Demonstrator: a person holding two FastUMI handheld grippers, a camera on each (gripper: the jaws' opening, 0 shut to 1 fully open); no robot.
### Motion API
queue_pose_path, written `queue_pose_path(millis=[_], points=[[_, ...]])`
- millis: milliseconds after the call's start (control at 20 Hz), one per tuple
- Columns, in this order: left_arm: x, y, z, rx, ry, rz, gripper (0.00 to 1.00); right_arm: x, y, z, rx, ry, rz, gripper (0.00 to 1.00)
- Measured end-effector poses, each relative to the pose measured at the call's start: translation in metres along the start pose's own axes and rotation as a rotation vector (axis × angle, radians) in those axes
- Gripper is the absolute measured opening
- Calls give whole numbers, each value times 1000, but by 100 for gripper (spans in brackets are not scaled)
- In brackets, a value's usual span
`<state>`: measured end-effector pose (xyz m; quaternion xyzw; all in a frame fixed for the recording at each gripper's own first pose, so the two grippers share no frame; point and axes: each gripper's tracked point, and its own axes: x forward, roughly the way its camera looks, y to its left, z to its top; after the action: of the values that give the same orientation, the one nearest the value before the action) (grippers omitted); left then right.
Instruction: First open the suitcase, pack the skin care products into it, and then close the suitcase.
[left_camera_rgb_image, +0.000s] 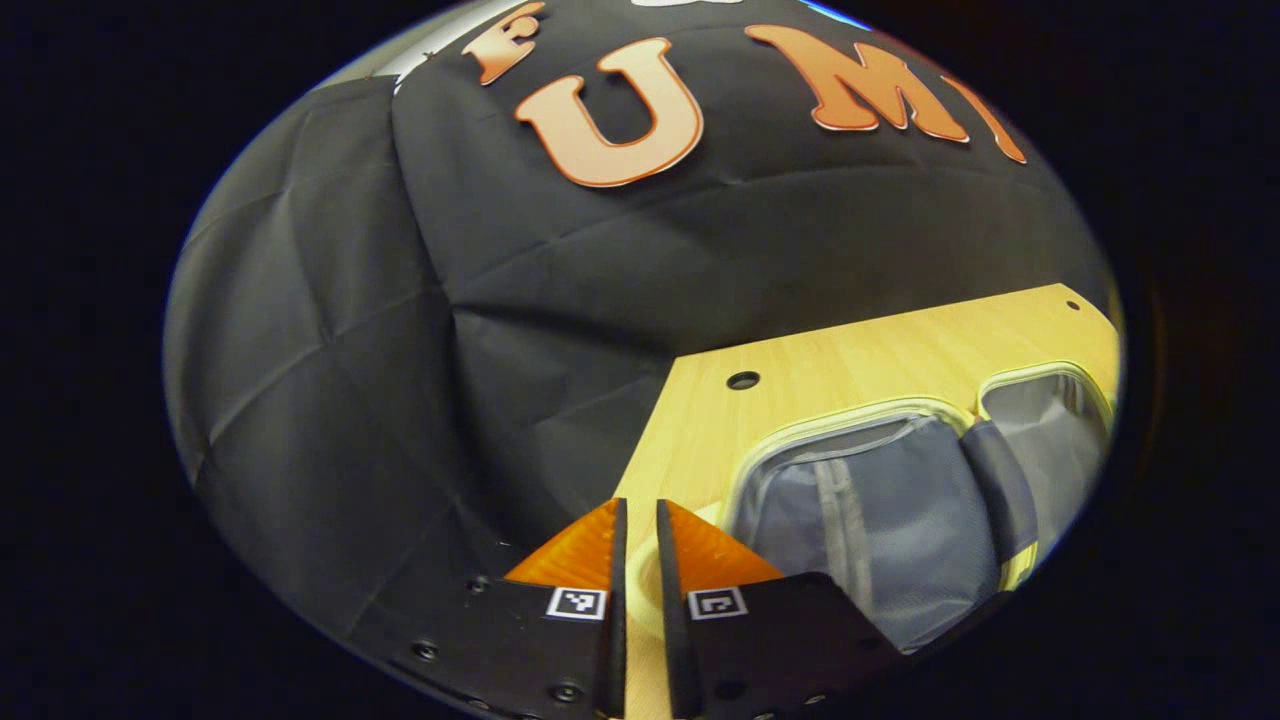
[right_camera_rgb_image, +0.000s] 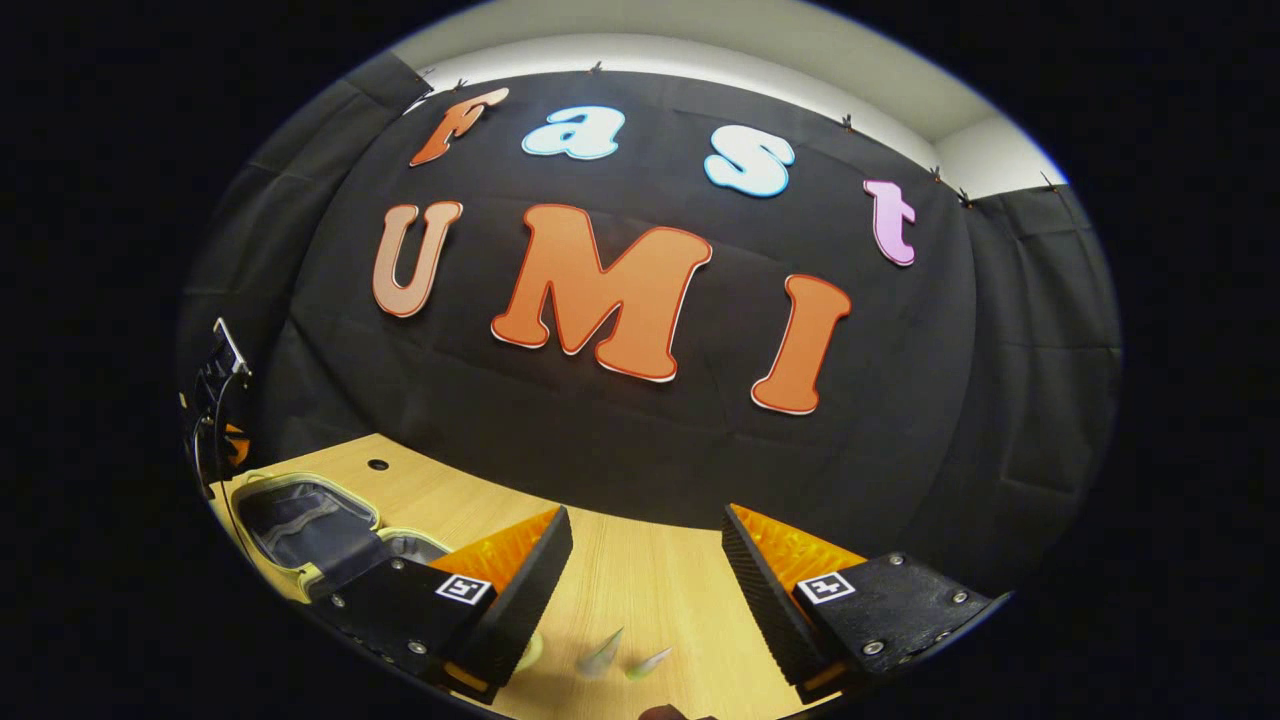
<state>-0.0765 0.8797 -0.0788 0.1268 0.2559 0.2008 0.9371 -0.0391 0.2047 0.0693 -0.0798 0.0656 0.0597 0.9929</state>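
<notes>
The suitcase (left_camera_rgb_image: 860, 520) lies open on the wooden table (left_camera_rgb_image: 800, 370). Its two halves show grey lining and a pale yellow rim. In the left gripper view it lies right of my left gripper (left_camera_rgb_image: 640, 510), whose orange fingers stand nearly together with a thin slit and nothing gripped. In the right gripper view the suitcase (right_camera_rgb_image: 300, 520) lies at the far left. My right gripper (right_camera_rgb_image: 645, 515) hangs open above the table. Two pale pointed tips of skin care products (right_camera_rgb_image: 605, 652) show low between its fingers, blurred and partly cut off. A pale round item (right_camera_rgb_image: 530, 650) peeks out beside the left finger.
The table has a round hole (left_camera_rgb_image: 742, 380) near its back corner, with black cloth wall right behind it. A dark device with cables (right_camera_rgb_image: 218, 390) stands at the left edge of the right gripper view, beyond the suitcase. Bare wood (right_camera_rgb_image: 640, 580) runs between the right gripper's fingers.
</notes>
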Motion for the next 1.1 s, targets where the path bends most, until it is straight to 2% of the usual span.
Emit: queue_pose_path(millis=[50,100,150,350,400,550,750,950,1100], points=[[-2,-8,8,-3,-12,-11,19,4,2,-3,3,7,-2,95],[-12,-23,24,-11,-53,-36,34,7,-1,-5,4,8,-4,96],[-20,-33,37,-14,-83,-50,38,8,-2,-6,5,11,-5,96],[-71,-94,92,-35,-208,-157,94,13,-13,-17,24,19,1,96],[-90,-116,111,-54,-246,-194,100,14,-17,-20,31,16,8,96],[-120,-155,144,-123,-301,-253,98,13,-27,-26,40,6,24,95],[-159,-211,176,-157,-356,-289,98,14,-52,-36,66,3,48,95],[-193,-278,188,-145,-381,-366,98,18,-73,-48,79,4,70,96],[-219,-365,179,-113,-359,-479,98,17,-88,-55,81,0,92,96]])
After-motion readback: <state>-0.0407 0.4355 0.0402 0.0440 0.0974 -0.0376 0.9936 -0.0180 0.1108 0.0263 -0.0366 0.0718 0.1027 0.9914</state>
